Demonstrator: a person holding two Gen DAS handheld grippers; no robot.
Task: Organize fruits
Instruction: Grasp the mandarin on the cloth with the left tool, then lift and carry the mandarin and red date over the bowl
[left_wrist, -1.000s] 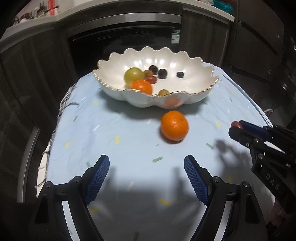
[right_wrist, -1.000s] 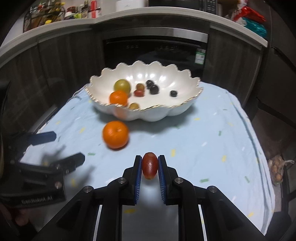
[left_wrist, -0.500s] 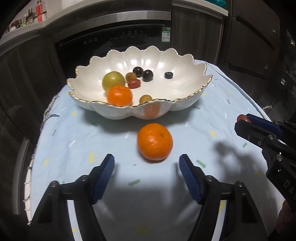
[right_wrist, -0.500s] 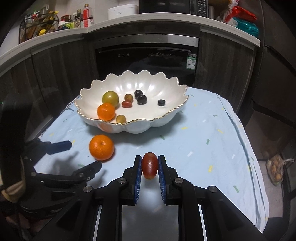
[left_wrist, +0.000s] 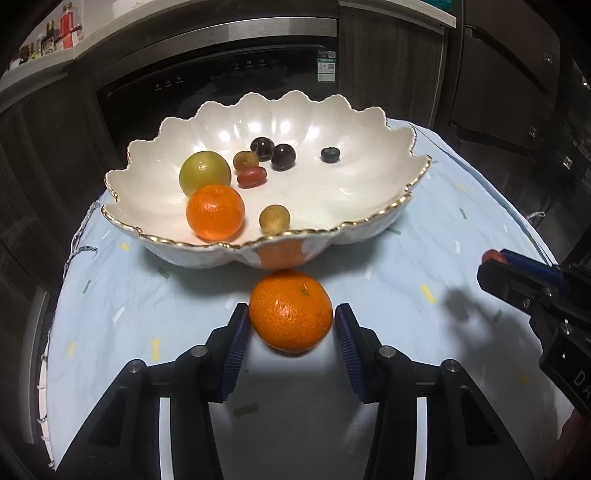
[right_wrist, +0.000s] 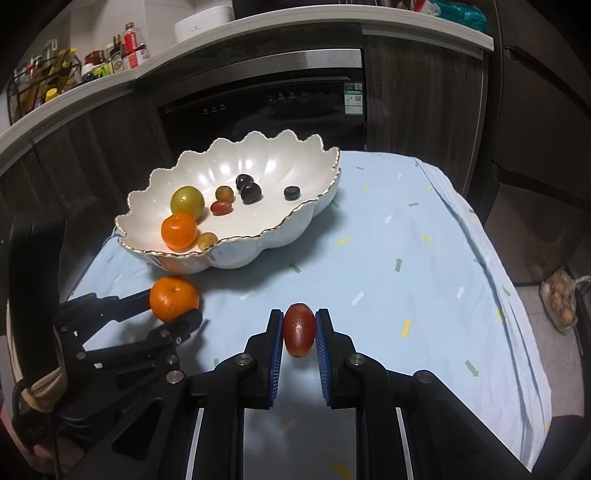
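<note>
A loose orange (left_wrist: 290, 310) rests on the blue cloth just in front of the white scalloped bowl (left_wrist: 369, 125). My left gripper (left_wrist: 291, 325) straddles it. Its jaws are closing, the left pad is at the peel, and a sliver of gap shows at the right pad. The bowl (right_wrist: 280, 151) holds a second orange (left_wrist: 215, 212), a green-yellow fruit (left_wrist: 205, 173), a red grape tomato and several small dark and tan fruits. My right gripper (right_wrist: 299, 326) is shut on an oval red fruit (right_wrist: 299, 329) above the cloth, to the right of the left gripper (right_wrist: 173, 306).
The table is covered by a pale blue cloth (right_wrist: 424, 258) with coloured flecks. A dark built-in appliance (right_wrist: 266, 107) and cabinets stand behind it. Bottles sit on the counter (right_wrist: 74, 62) at the back left. A bag lies on the floor (right_wrist: 561, 299) to the right.
My left gripper moved forward until the orange came between its fingers, and its jaws narrowed from wide open. The right gripper shifted sideways with the red fruit still in it.
</note>
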